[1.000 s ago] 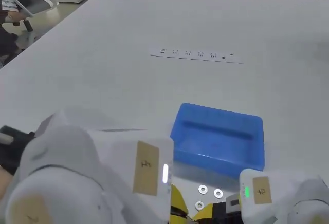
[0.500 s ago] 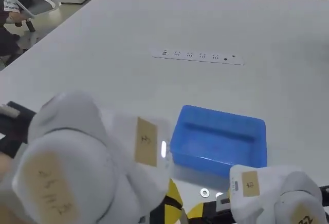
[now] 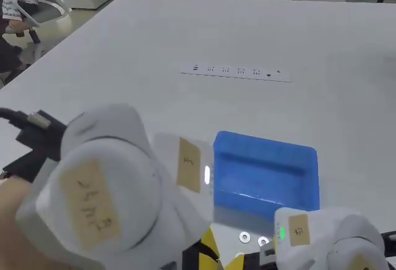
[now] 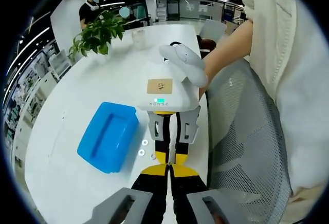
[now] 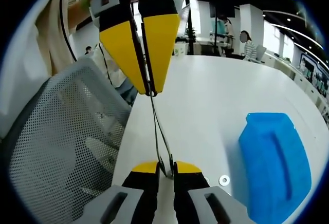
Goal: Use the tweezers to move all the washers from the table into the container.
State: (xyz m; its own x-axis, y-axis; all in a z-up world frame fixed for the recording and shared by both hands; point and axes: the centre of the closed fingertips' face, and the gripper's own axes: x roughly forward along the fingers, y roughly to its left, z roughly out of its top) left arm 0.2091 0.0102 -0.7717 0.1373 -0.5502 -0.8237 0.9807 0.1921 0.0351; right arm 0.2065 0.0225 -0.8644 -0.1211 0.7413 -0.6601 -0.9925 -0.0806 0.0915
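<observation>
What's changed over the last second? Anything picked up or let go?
The left gripper has moved up and right in the head view, toward the near-left corner of the blue container; the right gripper has edged slightly left. The tweezers run between both grippers' jaws; no grasp change shows. Slight overall shift: camera. Unchanged: the container stays empty and in place, washers on the table before it.

The table (image 3: 185,34) is finished in a smooth, matt white. The container (image 3: 266,171) is moulded in blue plastic with a soft sheen, and the washers (image 3: 245,238) are made of bright, glossy metal. The tweezers (image 5: 157,116) are formed of thin dark metal. The left gripper (image 5: 149,93) and right gripper (image 5: 164,171) are cased in matt white plastic, with tan paper labels (image 3: 189,163) stuck on, and their jaws are faced in smooth yellow. A chair (image 5: 51,147) is covered in grey mesh cloth.
</observation>
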